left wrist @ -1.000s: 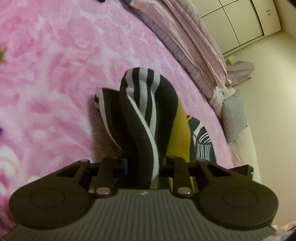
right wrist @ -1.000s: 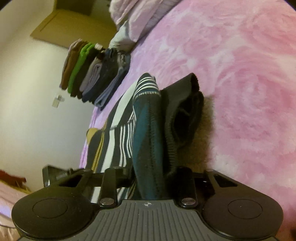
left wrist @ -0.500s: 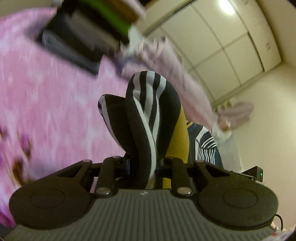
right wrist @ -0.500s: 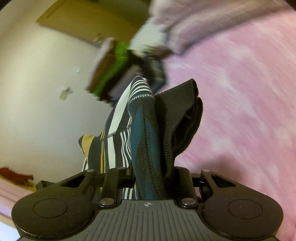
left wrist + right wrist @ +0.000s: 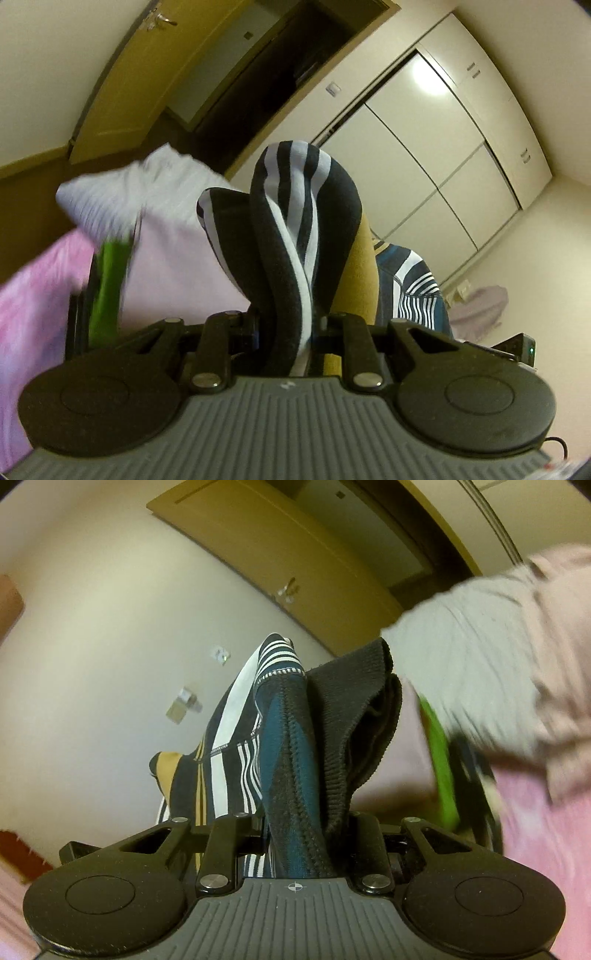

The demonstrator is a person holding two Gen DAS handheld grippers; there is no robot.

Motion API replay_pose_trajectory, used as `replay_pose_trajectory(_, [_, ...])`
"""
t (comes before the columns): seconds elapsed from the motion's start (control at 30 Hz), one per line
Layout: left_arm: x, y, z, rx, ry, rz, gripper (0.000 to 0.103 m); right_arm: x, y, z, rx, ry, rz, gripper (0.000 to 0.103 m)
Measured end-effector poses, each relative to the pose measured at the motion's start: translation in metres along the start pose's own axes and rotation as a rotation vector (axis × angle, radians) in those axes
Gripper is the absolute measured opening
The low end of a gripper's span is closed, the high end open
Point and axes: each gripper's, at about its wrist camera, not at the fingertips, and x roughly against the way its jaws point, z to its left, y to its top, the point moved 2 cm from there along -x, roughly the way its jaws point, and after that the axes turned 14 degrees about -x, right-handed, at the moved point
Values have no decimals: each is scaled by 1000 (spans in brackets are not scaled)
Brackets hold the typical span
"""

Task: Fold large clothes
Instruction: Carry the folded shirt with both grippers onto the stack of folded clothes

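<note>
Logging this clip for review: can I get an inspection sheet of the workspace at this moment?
Surface: pink bedspread, blurred.
Job's things: striped garment bunched, spanning both grippers.
Clutter: blurred stack of folded clothes, pillow behind it.
Grippers: left hand-held gripper shut on the striped garment; right hand-held gripper shut on its teal and black edge.
Cables: thin dark cable at lower right of the left view.
Surroundings: wardrobe doors, wooden door, pale wall.
</note>
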Motion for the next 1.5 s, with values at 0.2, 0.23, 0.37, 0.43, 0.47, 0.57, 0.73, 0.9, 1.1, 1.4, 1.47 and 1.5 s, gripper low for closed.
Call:
replay_pose_trajectory(0.2, [-72, 42, 59, 60, -1, 28, 18, -68, 54, -2, -41, -84, 10, 23])
replay_pose_trajectory(0.23, [-81, 42, 68, 67, 3, 35, 18, -78, 60, -7, -47, -102, 16, 23])
replay_pose_trajectory(0.37, [-110, 34, 99, 120, 30, 51, 19, -117, 81, -34, -63, -156, 34, 26])
replay_pose_trajectory(0.43, [-122, 25, 115, 121, 67, 57, 21, -137, 85, -49, -54, -201, 19, 31])
replay_pose_trajectory(0.47, [-128, 18, 122, 130, 91, 72, 21, -147, 86, -57, -57, -241, -5, 39])
replay_pose_trajectory(0.57, [-133, 1, 144, 163, 148, 95, 27, -159, 90, -68, 5, -333, -109, 47])
replay_pose_trajectory(0.73, [-91, 8, 130, 36, 274, 32, 28, -119, 48, -25, 321, -362, -298, 47])
replay_pose_trajectory(0.9, [-62, 8, 53, -240, 250, 23, 28, -98, -28, -1, 463, -402, -298, 47])
replay_pose_trajectory(1.1, [-110, -30, 7, -510, 275, 147, 18, -135, -75, -13, 613, -487, -295, 34])
replay_pose_trajectory(1.4, [-131, -40, 10, -495, 375, 205, 23, -157, -61, -32, 565, -513, -230, 37])
replay_pose_trajectory(1.47, [-119, -37, 3, -473, 400, 194, 24, -137, -62, -19, 545, -482, -245, 46])
replay_pose_trajectory(1.5, [-110, -36, -3, -465, 415, 187, 28, -124, -63, -13, 531, -463, -259, 50])
